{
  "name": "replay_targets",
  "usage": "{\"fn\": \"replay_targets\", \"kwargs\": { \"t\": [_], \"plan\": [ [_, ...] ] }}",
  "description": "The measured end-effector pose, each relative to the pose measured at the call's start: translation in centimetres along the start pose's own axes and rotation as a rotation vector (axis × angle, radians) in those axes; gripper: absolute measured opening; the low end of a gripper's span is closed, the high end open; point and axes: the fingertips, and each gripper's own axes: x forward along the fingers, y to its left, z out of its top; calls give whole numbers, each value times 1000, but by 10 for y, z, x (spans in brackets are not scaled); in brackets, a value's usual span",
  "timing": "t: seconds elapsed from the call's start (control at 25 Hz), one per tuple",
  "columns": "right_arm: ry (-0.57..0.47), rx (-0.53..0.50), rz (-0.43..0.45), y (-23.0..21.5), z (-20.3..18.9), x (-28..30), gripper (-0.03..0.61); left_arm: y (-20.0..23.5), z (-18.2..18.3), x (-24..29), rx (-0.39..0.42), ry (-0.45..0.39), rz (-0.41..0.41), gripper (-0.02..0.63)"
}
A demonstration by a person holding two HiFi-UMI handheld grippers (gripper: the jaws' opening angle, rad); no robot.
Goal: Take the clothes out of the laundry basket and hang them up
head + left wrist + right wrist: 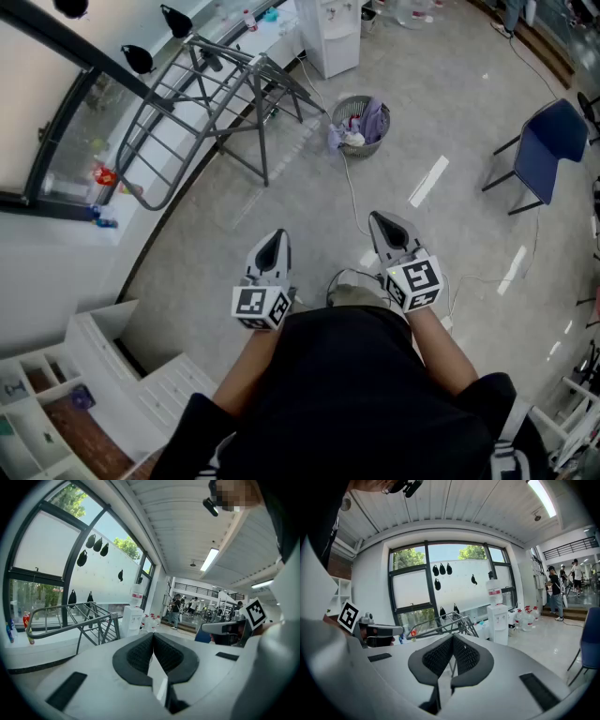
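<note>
Left gripper point(273, 246) and right gripper point(385, 228) clenched, empty — ribbed black pads together. Round wire-mesh laundry basket point(360, 125) far ahead on glossy floor, crumpled lilac clothes point(373, 120) inside — beside tubular grey drying rack point(202, 103).

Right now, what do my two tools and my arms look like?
The left tool and right tool match: pale grey shells tapering to a point, with black textured pads inside. Each carries a white cube printed with black square markers. You wear a black top.
</note>
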Motion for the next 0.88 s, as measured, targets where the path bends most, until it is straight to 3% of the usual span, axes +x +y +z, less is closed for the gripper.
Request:
{"fn": "replay_targets", "kwargs": {
  "t": [0.4,0.88],
  "plan": [
    [-21,2,-81,22,0,-19,-2,5,20,-30,38,-84,-22,5],
    [-41,6,-107,18,4,-21,0,16,27,-42,28,-114,-20,6]
  ]
}}
